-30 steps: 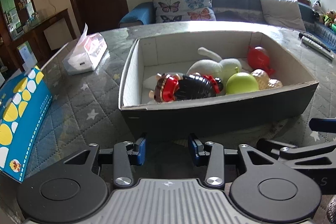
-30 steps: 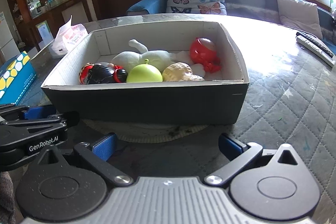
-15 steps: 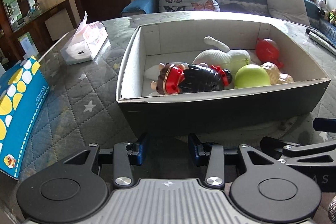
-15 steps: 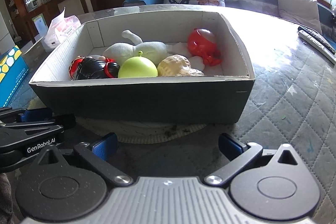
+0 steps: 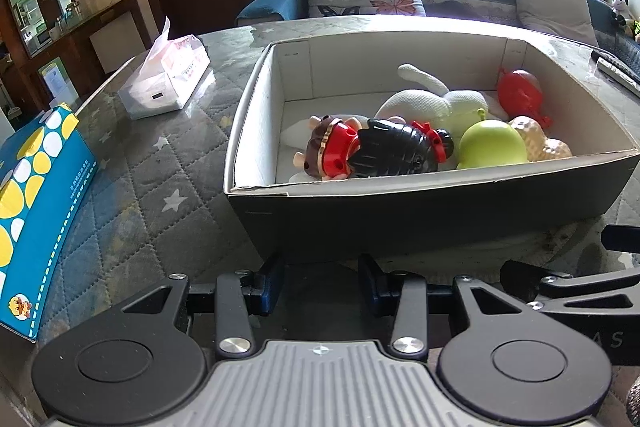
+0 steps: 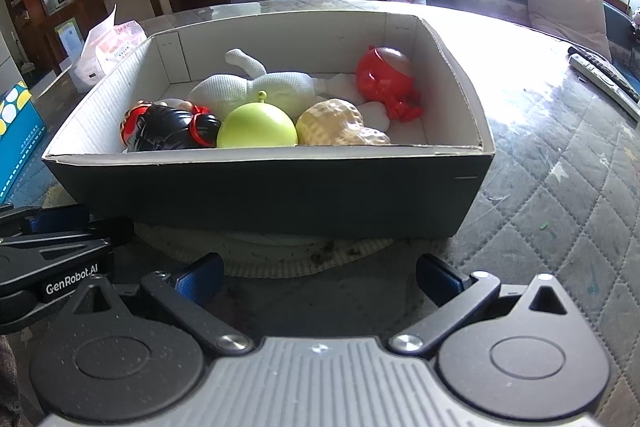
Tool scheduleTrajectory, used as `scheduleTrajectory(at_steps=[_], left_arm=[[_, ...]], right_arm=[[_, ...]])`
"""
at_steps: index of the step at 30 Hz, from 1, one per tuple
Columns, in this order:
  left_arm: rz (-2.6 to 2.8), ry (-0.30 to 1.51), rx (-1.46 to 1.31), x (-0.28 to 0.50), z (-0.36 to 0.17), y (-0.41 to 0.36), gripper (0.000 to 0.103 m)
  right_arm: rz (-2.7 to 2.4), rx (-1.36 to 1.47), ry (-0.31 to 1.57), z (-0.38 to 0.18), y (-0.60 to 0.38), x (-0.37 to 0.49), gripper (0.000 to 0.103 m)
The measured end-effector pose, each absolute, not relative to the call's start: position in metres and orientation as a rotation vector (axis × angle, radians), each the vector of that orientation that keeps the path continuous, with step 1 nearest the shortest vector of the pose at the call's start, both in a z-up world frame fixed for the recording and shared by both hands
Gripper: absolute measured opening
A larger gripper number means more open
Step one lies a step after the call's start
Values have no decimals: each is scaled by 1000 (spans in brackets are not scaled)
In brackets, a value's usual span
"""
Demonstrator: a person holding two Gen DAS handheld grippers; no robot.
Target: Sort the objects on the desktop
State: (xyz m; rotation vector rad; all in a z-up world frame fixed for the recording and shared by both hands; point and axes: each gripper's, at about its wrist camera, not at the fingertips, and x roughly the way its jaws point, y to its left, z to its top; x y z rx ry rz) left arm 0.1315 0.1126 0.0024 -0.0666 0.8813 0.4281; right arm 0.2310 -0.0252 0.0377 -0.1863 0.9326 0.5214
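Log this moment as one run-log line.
phase: pre-grasp | left hand-held gripper: open, empty | right hand-held gripper: open, empty | box: holds green ball, red toy, black-red doll

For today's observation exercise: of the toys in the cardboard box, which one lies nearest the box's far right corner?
The red round-headed toy. It lies deepest on the right side, while the green ball, the tan lumpy toy and the black-and-red doll sit along the near wall.

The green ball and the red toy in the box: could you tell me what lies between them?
The cream peanut-shaped toy, in the right wrist view.
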Motion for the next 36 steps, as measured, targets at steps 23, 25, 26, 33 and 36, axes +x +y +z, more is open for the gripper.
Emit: scheduleTrajectory(at_steps=[23, 25, 26, 33, 36], left_arm=[[450, 900, -63, 134, 1, 114, 43], [452, 902, -64, 134, 1, 114, 43], [452, 903, -64, 135, 1, 114, 43], [458, 907, -64, 135, 1, 114, 43], [458, 908, -64, 135, 1, 114, 43]], right_arm=[[515, -187, 947, 35, -24, 235, 103], [515, -186, 948, 35, -24, 235, 103], [514, -185, 949, 35, -24, 236, 103], [512, -186, 950, 35, -24, 236, 103], [512, -187, 950, 34, -24, 237, 103]])
